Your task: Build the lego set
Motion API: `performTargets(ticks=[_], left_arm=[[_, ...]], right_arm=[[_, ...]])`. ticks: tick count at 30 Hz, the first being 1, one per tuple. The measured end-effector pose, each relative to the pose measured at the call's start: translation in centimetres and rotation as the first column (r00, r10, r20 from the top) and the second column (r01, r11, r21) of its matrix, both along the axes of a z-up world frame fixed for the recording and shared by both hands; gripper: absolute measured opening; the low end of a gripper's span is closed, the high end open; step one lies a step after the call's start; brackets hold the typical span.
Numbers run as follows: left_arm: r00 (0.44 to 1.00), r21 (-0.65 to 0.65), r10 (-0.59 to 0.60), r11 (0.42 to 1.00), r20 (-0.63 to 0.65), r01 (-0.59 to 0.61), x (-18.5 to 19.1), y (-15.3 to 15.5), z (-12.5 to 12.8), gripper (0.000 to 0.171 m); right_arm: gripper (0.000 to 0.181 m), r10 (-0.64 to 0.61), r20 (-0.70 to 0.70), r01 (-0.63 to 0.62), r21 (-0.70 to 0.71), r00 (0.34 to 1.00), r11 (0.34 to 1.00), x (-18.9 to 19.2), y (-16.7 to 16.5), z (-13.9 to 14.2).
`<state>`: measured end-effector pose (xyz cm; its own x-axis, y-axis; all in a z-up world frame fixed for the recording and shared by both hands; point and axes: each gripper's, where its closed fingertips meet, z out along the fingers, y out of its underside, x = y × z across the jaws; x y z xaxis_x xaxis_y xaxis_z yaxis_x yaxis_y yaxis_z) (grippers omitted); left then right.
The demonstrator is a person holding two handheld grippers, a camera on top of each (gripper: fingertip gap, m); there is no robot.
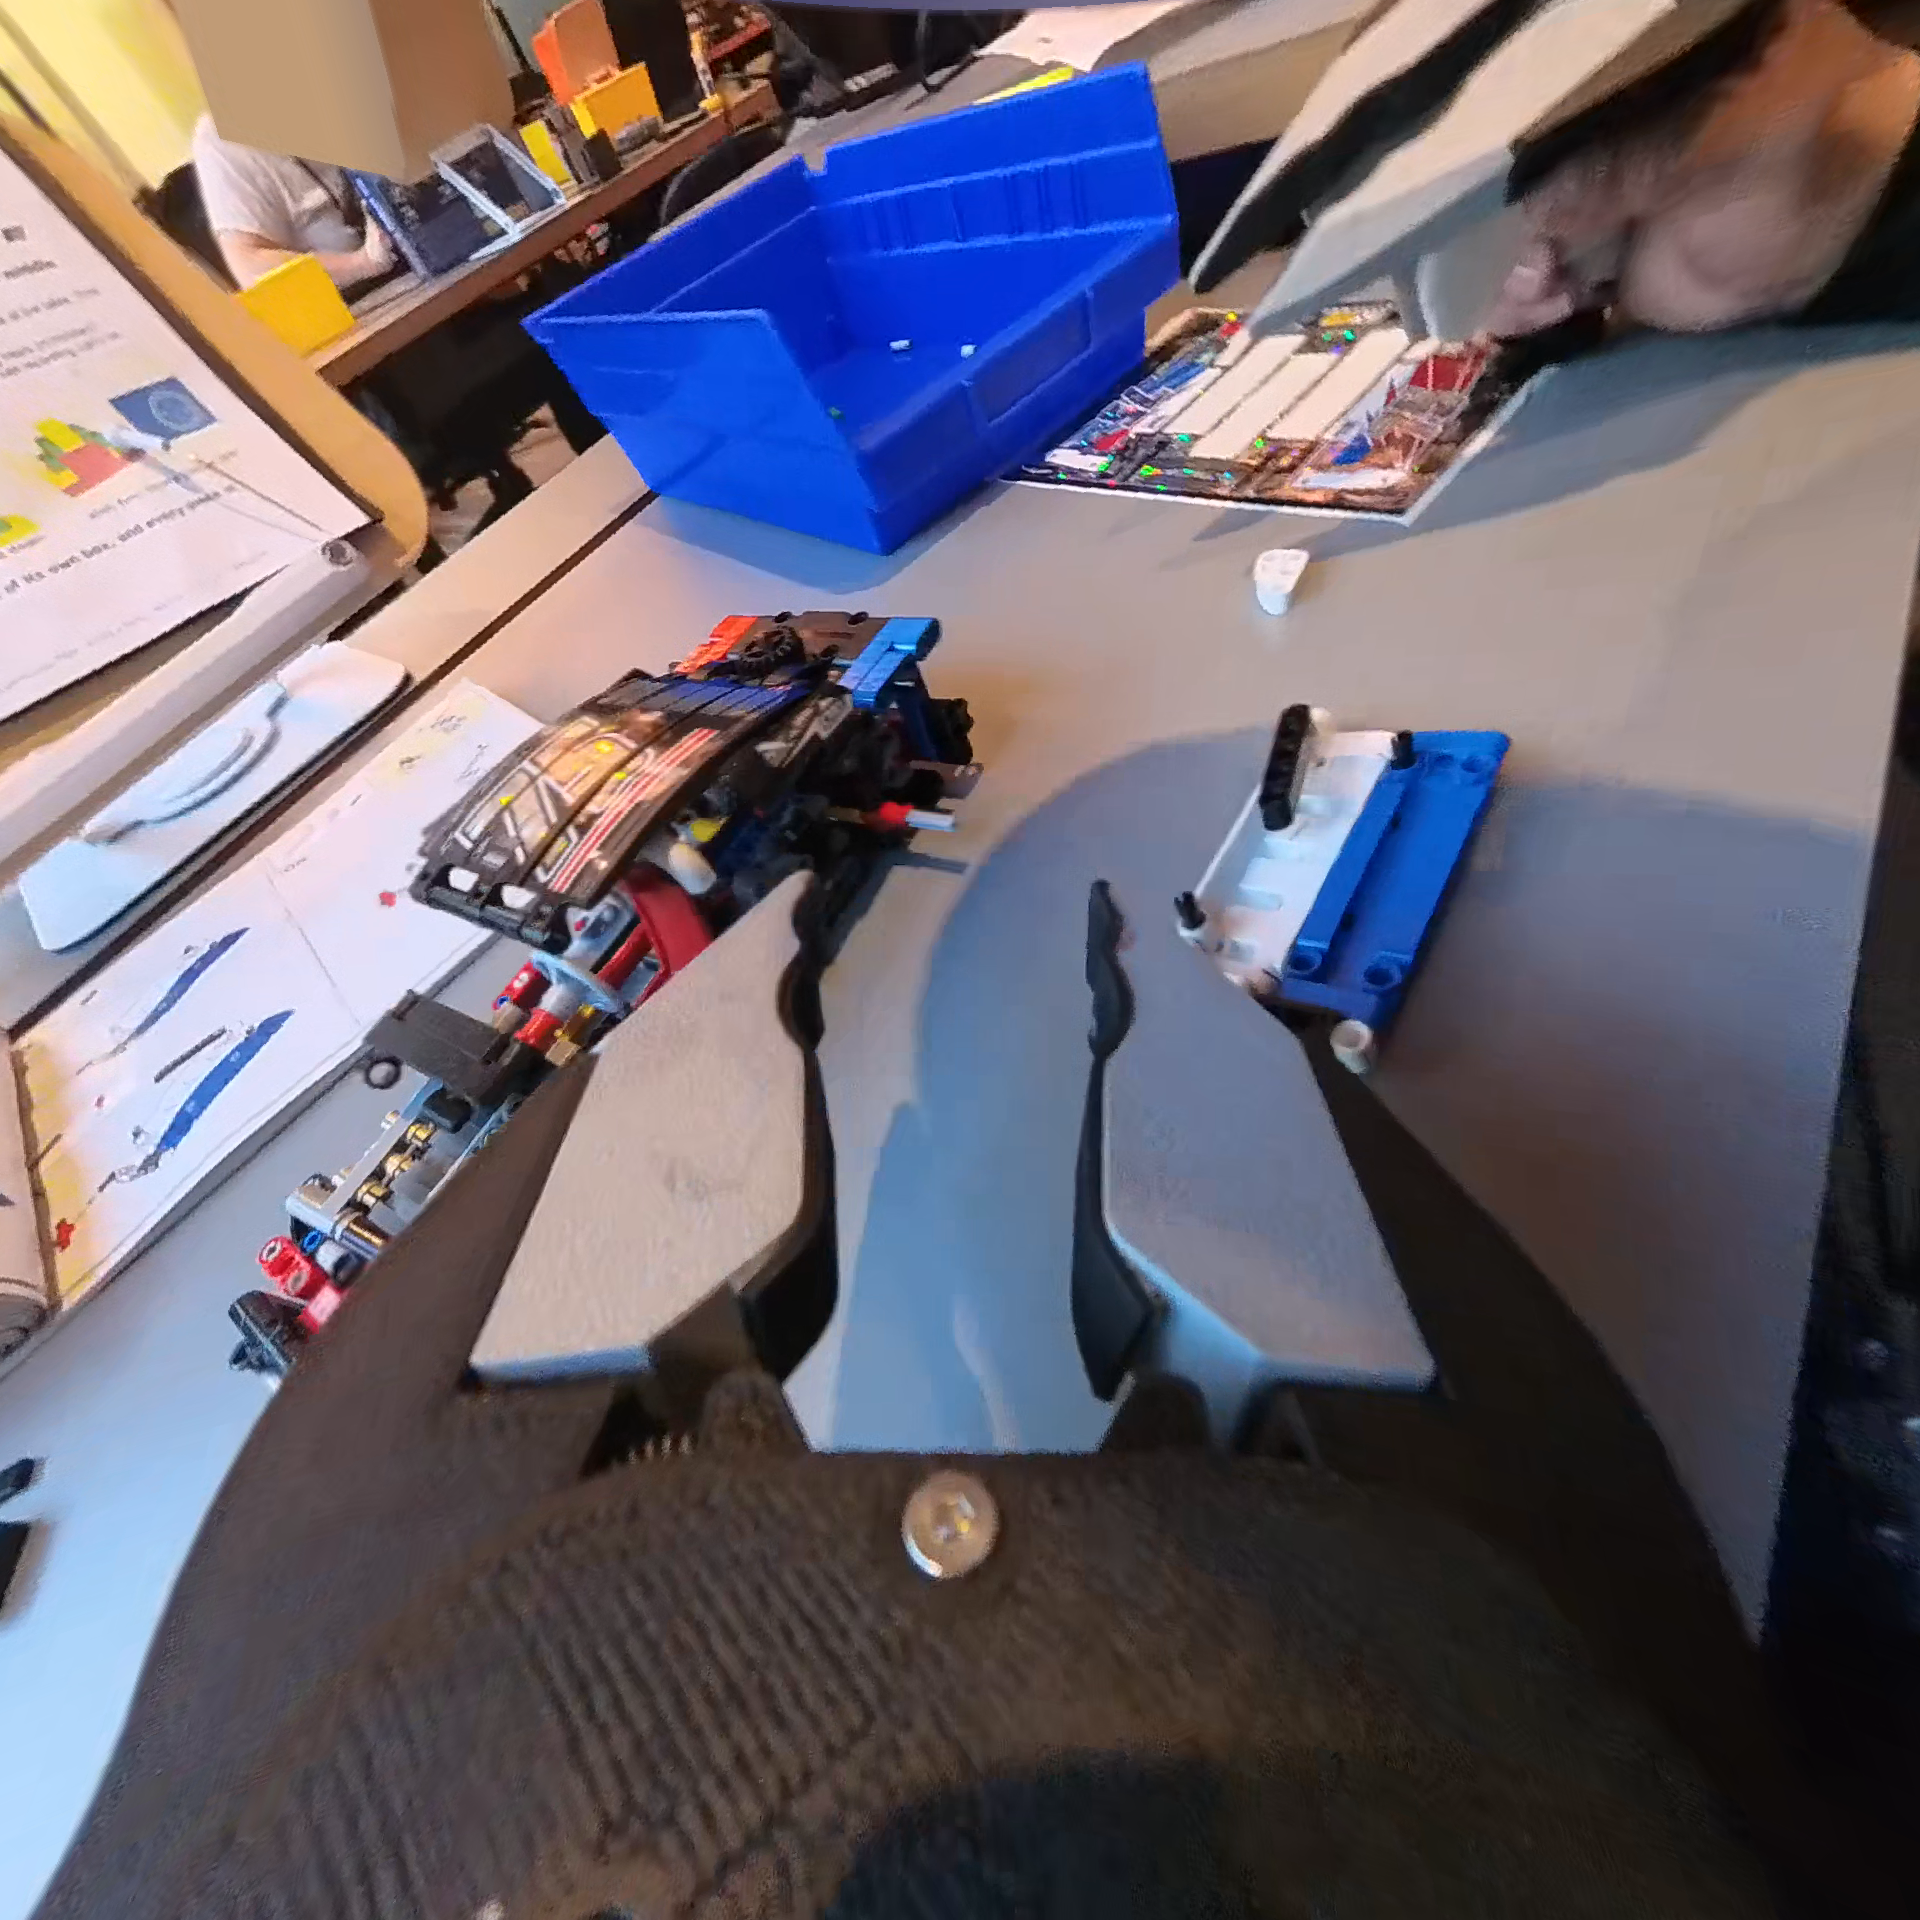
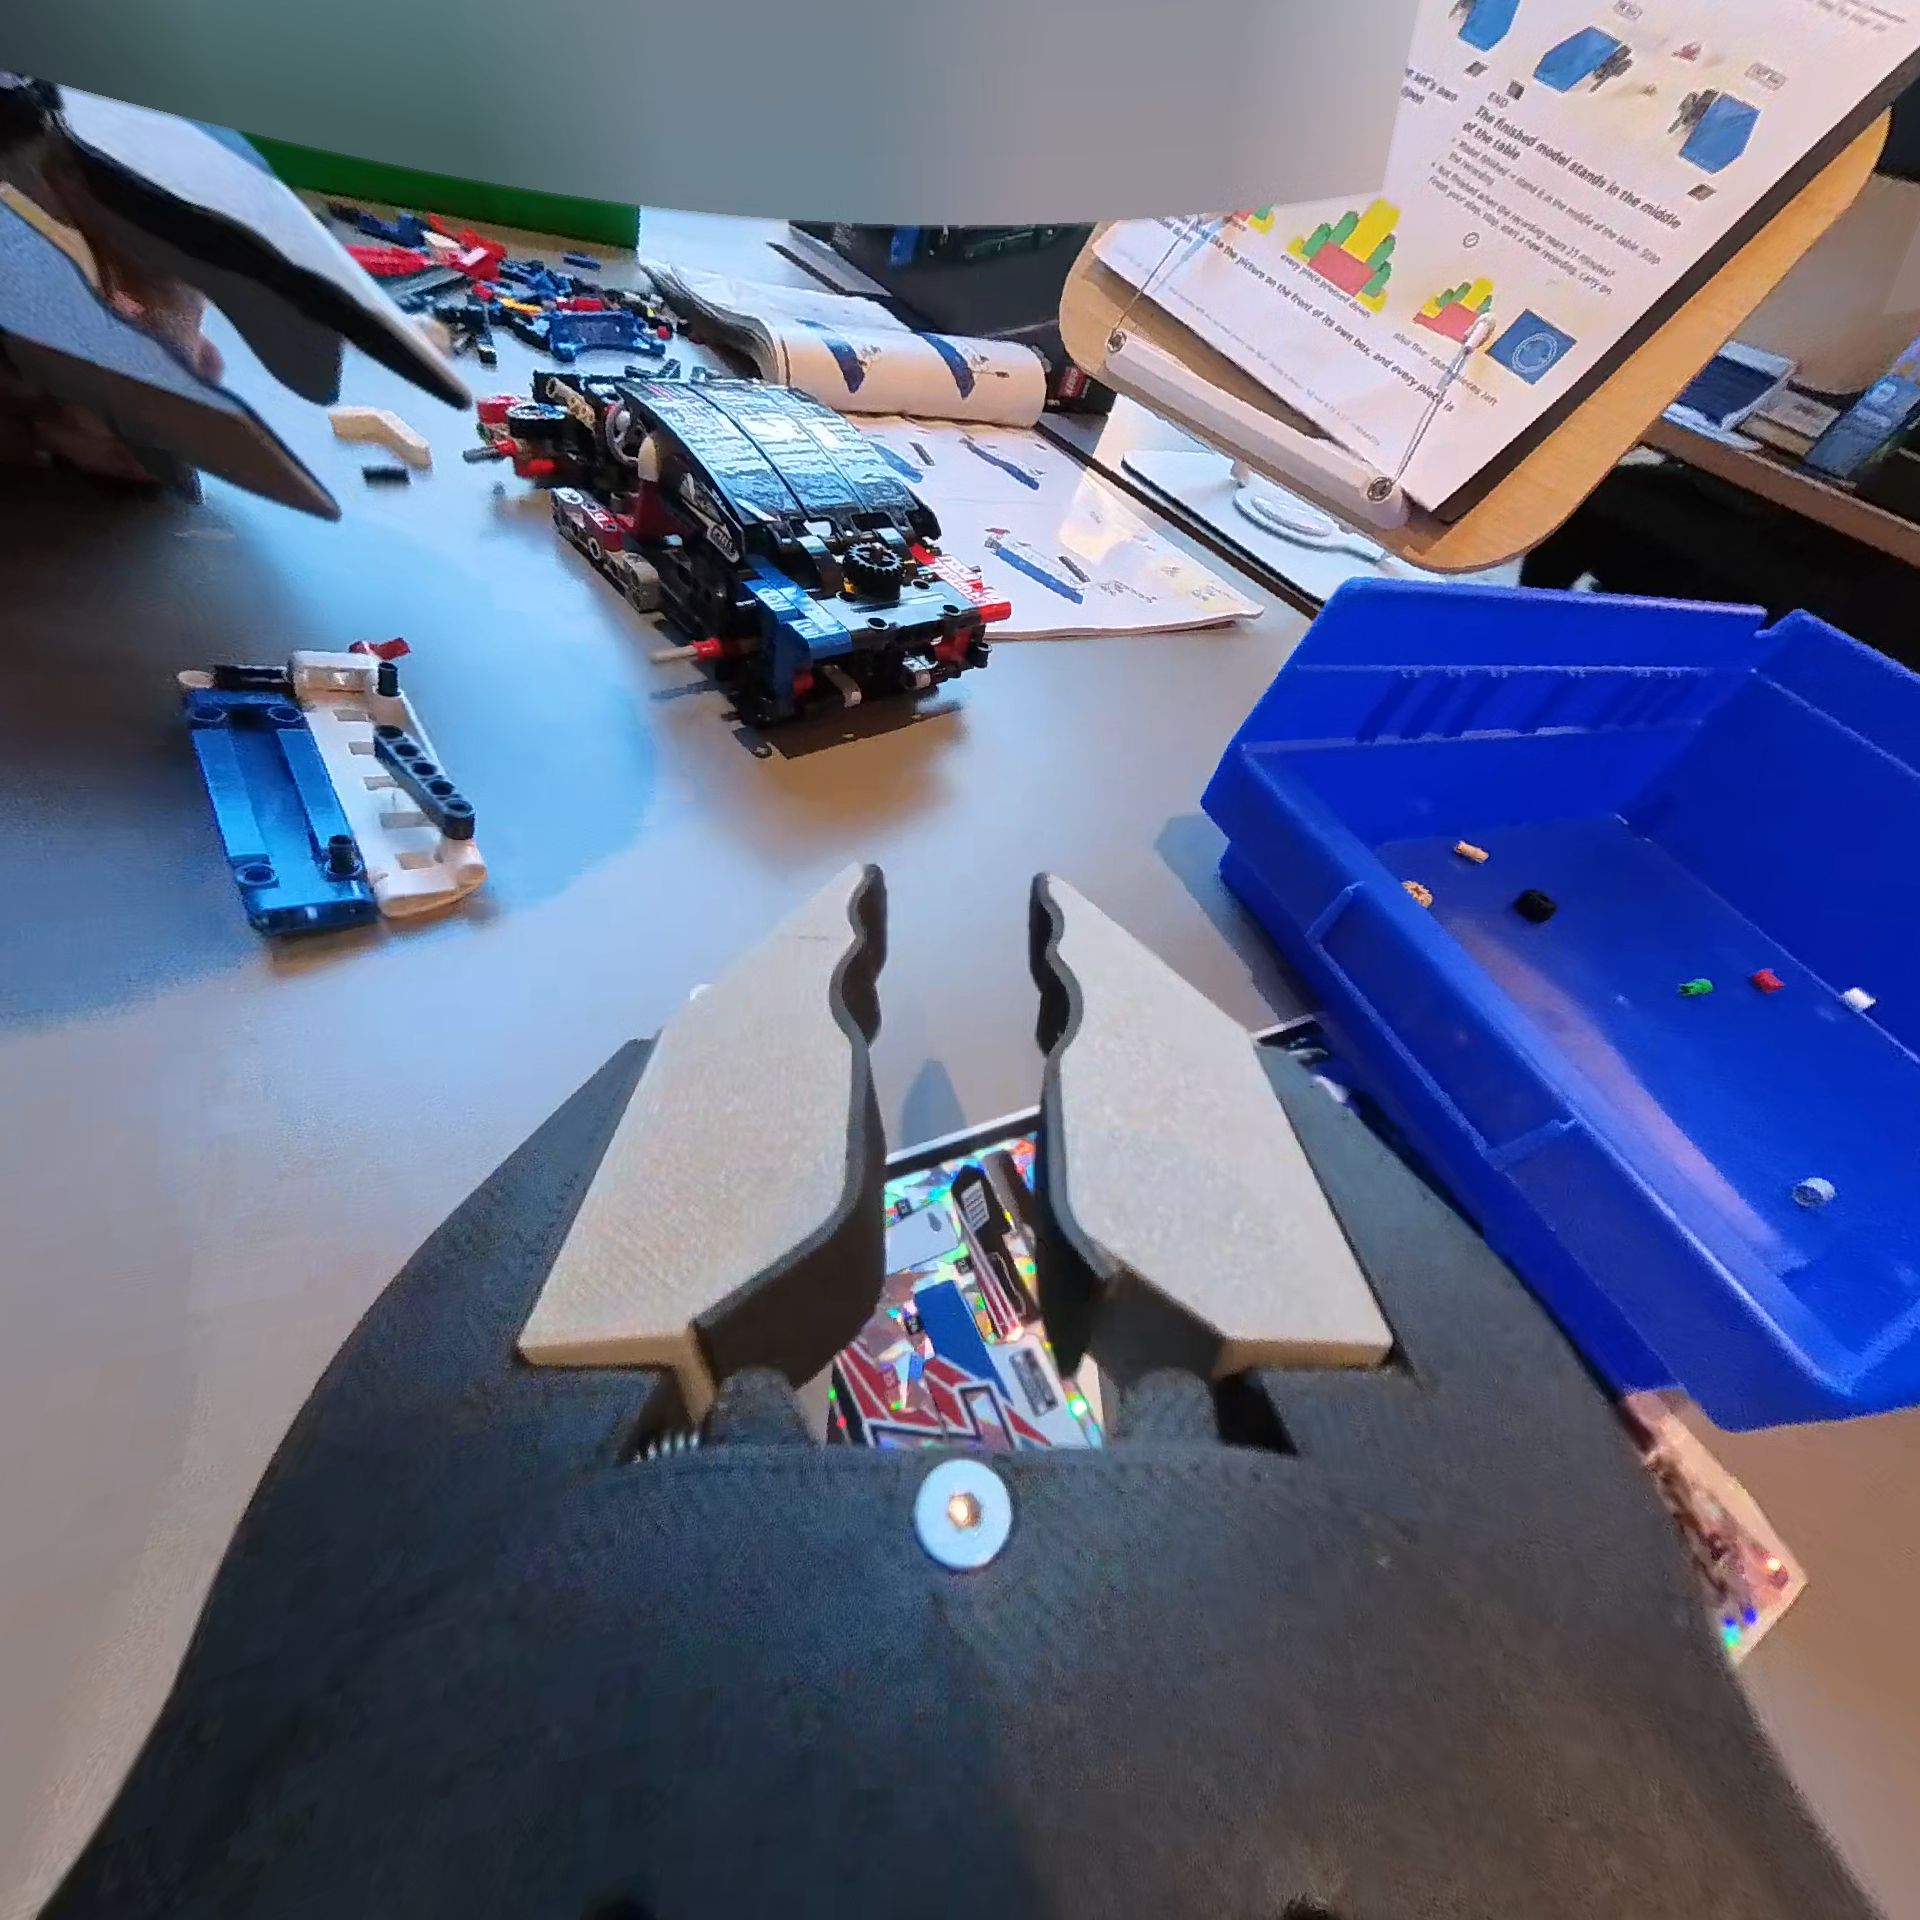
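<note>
The left gripper (image 1: 951, 904) hangs low over the grey table (image 1: 1558, 644) with its 2 wavy-edged grey fingers spread apart and nothing between them, only bare tabletop in the gap. The right gripper (image 2: 956, 914) is likewise parted and empty, its fingers hovering above a glittery sticker sheet (image 2: 966, 1299) that lies flat near the table's edge beside the bin. Just beside the left gripper's right finger lies 1 small sub-assembly (image 1: 1351, 873): a ribbed blue panel joined to a white panel, with 1 black holed beam on top and short black pins standing up from it. On the other side of the left gripper sits 1 partly built car model (image 1: 707, 790), long and low, with a glossy curved black roof, blue and red parts and 1 black gear at its end; the left finger overlaps its near portion in the left wrist view. Under and beyond the car lies an open instruction booklet (image 1: 208, 997) of white paper. Farther out stands 1 blue plastic bin (image 2: 1558, 935), rectangular and ribbed, holding 7 tiny loose bits. 1 small white piece (image 1: 1280, 577) lies alone between the bin and the sub-assembly. A heap of loose bricks (image 2: 520, 291) spreads towards the table's far edge, and a printed sheet rests on a wooden stand (image 2: 1507, 312).
</note>
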<state>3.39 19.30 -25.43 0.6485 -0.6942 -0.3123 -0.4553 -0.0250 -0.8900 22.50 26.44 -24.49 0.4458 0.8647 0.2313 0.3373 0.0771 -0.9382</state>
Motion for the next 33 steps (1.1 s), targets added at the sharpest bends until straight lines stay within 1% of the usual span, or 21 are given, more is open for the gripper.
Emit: performTargets(ticks=[2,4,6,7,9,10,12,14,15,17,18,19,20,22,24,27,29,31,33], left_arm=[[0.998,0.02,-0.019,1.0,-0.053,0.02,0.5,-0.3,-0.4,0.044],[0.994,0.031,-0.029,0.999,-0.108,0.032,0.9,-0.5,-0.9,0.043],[0.988,0.041,-0.03,0.998,-0.149,0.036,1.2,-0.7,-1.2,0.042],[0.988,0.032,-0.045,0.998,-0.147,0.051,1.7,-1.0,-1.2,0.042],[0.989,-0.017,-0.084,0.996,-0.123,0.083,2.9,-1.6,-0.8,0.04],[0.989,-0.037,-0.102,0.994,-0.108,0.099,3.7,-1.8,-0.5,0.041],[0.984,-0.096,-0.151,0.985,-0.099,0.141,5.2,-2.4,-0.1,0.041],[0.974,-0.179,-0.19,0.97,-0.127,0.166,6.5,-2.9,-0.5,0.044],[0.97,-0.202,-0.198,0.965,-0.139,0.168,7.1,-2.9,-0.6,0.047],[0.965,-0.223,-0.211,0.959,-0.157,0.173,8.1,-3.1,-0.8,0.048],[0.964,-0.229,-0.209,0.959,-0.167,0.168,8.3,-3.1,-0.9,0.046],[0.961,-0.238,-0.207,0.958,-0.183,0.161,8.5,-3.0,-1.2,0.046],[0.959,-0.243,-0.203,0.958,-0.2,0.152,8.5,-3.0,-1.4,0.046],[0.953,-0.239,-0.199,0.96,-0.228,0.143,8.6,-3.0,-1.6,0.045],[0.947,-0.236,-0.196,0.962,-0.253,0.136,8.8,-3.1,-1.9,0.044],[0.929,-0.203,-0.207,0.968,-0.307,0.148,9.6,-3.2,-2.2,0.042],[0.906,-0.151,-0.204,0.976,-0.371,0.158,10.1,-3.1,-2.2,0.036],[0.879,-0.108,-0.205,0.979,-0.43,0.175,10.7,-3.0,-2.3,0.034],[0.855,-0.1,-0.22,0.975,-0.47,0.197,11.2,-3.3,-2.5,0.03]], right_arm=[[0.022,0.028,0.016,-0.027,-0.074,0.999,0.997,0.2,-0.5,-0.6],[0.024,0.1,0.091,-0.082,-0.182,0.991,0.98,0.5,-1.7,-2.0],[0.027,0.148,0.146,-0.112,-0.232,0.978,0.966,0.7,-2.6,-2.6],[0.027,0.179,0.147,-0.139,-0.247,0.973,0.959,0.5,-3.2,-2.5],[0.028,0.235,0.155,-0.191,-0.252,0.96,0.949,-0.3,-3.9,-2.4],[0.03,0.255,0.19,-0.202,-0.261,0.948,0.944,-0.5,-3.9,-2.9],[0.035,0.308,0.294,-0.221,-0.296,0.905,0.929,-0.9,-4.1,-4.6],[0.039,0.338,0.389,-0.222,-0.312,0.857,0.924,-1.0,-3.8,-6.5],[0.041,0.348,0.416,-0.224,-0.318,0.84,0.921,-1.2,-3.6,-7.1],[0.035,0.369,0.378,-0.252,-0.324,0.849,0.912,-2.1,-3.3,-7.0],[0.031,0.383,0.38,-0.262,-0.333,0.842,0.906,-2.3,-3.3,-7.2],[0.016,0.398,0.378,-0.275,-0.34,0.836,0.899,-2.5,-3.4,-7.2],[0.014,0.41,0.374,-0.287,-0.342,0.832,0.895,-2.7,-3.6,-7.2],[0.013,0.429,0.367,-0.294,-0.369,0.825,0.882,-3.0,-4.3,-7.2],[0.014,0.416,0.352,-0.272,-0.392,0.838,0.879,-3.6,-4.9,-6.9],[0.014,0.436,0.254,-0.298,-0.44,0.863,0.847,-5.3,-6.6,-5.7],[0.013,0.455,0.186,-0.312,-0.507,0.871,0.804,-6.1,-7.6,-5.1],[0.014,0.502,0.077,-0.361,-0.602,0.862,0.712,-6.9,-9.1,-4.3],[0.013,0.516,-0.032,-0.4,-0.674,0.856,0.621,-7.5,-9.9,-3.4]])
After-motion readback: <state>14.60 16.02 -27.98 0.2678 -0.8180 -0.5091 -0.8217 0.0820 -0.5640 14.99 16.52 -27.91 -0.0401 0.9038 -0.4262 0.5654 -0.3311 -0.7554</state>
